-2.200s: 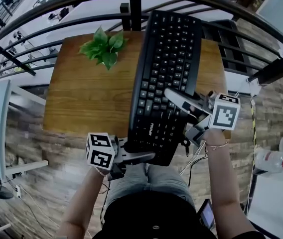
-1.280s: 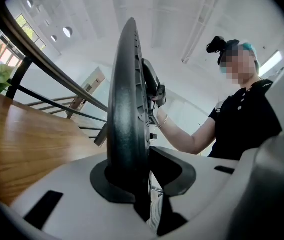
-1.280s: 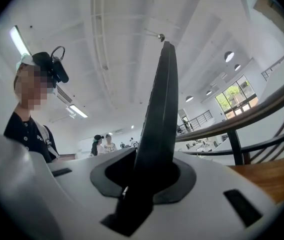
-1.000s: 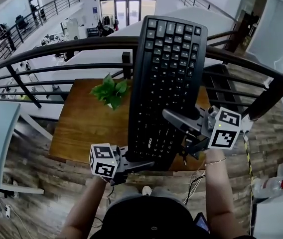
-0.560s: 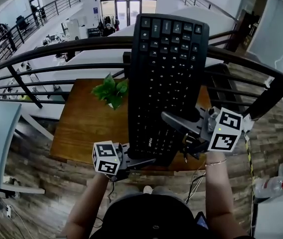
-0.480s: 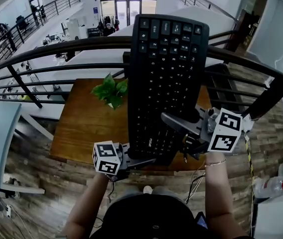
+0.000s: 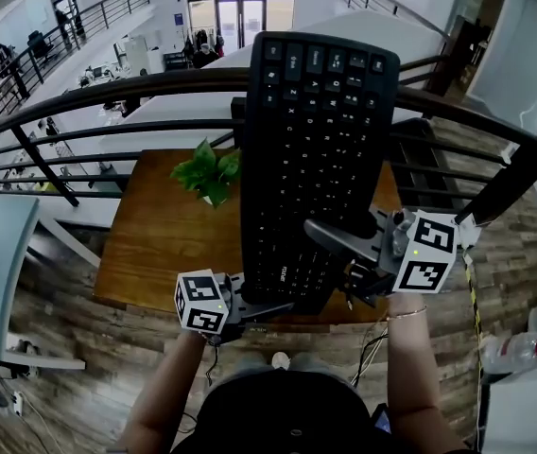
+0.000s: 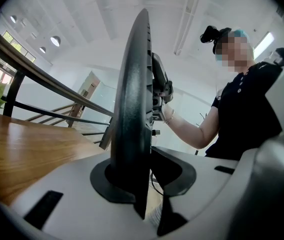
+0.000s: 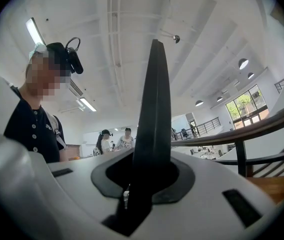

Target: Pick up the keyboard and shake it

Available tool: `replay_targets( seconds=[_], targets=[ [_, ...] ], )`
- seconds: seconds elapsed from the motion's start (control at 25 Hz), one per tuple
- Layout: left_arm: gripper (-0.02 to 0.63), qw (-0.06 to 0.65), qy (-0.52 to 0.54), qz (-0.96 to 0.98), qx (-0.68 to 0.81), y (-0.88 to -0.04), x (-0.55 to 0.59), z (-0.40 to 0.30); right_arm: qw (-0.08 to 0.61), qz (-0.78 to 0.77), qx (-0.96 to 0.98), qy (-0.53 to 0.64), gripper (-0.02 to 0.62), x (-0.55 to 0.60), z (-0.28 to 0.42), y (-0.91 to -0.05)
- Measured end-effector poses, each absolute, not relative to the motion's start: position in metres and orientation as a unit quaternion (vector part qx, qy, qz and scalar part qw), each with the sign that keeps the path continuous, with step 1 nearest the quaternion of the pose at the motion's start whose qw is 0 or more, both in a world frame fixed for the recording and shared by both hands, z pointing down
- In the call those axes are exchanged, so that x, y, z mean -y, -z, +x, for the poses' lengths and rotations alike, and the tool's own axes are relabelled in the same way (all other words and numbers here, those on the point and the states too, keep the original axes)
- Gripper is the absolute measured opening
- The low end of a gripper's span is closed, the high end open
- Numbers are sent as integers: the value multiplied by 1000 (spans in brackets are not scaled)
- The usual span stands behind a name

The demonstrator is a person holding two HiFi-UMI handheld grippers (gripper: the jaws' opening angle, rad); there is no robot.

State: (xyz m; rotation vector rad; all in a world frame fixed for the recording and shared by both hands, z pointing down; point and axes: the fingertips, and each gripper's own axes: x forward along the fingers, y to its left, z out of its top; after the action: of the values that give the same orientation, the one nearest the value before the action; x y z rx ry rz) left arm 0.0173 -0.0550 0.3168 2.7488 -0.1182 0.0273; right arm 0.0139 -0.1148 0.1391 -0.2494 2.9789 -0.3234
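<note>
The black keyboard (image 7: pixel 316 149) is up in the air above the wooden table (image 7: pixel 155 235), its keys facing me and its far end raised over the railing. My left gripper (image 7: pixel 273 305) is shut on its near left corner. My right gripper (image 7: pixel 330 239) is shut on its near right edge. In the left gripper view the keyboard (image 8: pixel 132 114) stands edge-on between the pads, and the right gripper's hand shows behind it. In the right gripper view the keyboard (image 9: pixel 152 119) likewise stands edge-on, clamped in the jaws.
A small green potted plant (image 7: pixel 207 173) stands at the table's far side, left of the keyboard. A dark metal railing (image 7: pixel 89 93) runs behind the table, over an open hall below. A cable (image 7: pixel 368 343) hangs near the right arm.
The keyboard has been lifted off the table and tipped up since the earliest frame. Over the last second it swung slightly left at its near end; both grippers kept their grip.
</note>
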Motion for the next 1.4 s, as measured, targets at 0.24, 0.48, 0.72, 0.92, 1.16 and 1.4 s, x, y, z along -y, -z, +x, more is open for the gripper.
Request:
replay_targets(
  seconds=[0.24,0.48,0.72,0.92,1.16,1.4],
  targets=[
    [104,170,-28,983,66,-319,59,11,84,-60,-990,96,94,112,14,-140],
    [104,147,-59,982,99,-309,59,2,110,-30,-989,95,92,108,16,-129],
    [103,115,-101,979,134,-307,65,-22,144,5,-984,100,92,109,8,-128],
    [103,89,-129,976,154,-304,66,-32,154,33,-983,95,89,107,10,-128],
    [103,64,-151,970,178,-299,66,-42,171,58,-979,92,86,106,7,-126],
    [103,50,-161,966,197,-294,63,-52,190,83,-974,94,84,105,4,-123]
  ],
)
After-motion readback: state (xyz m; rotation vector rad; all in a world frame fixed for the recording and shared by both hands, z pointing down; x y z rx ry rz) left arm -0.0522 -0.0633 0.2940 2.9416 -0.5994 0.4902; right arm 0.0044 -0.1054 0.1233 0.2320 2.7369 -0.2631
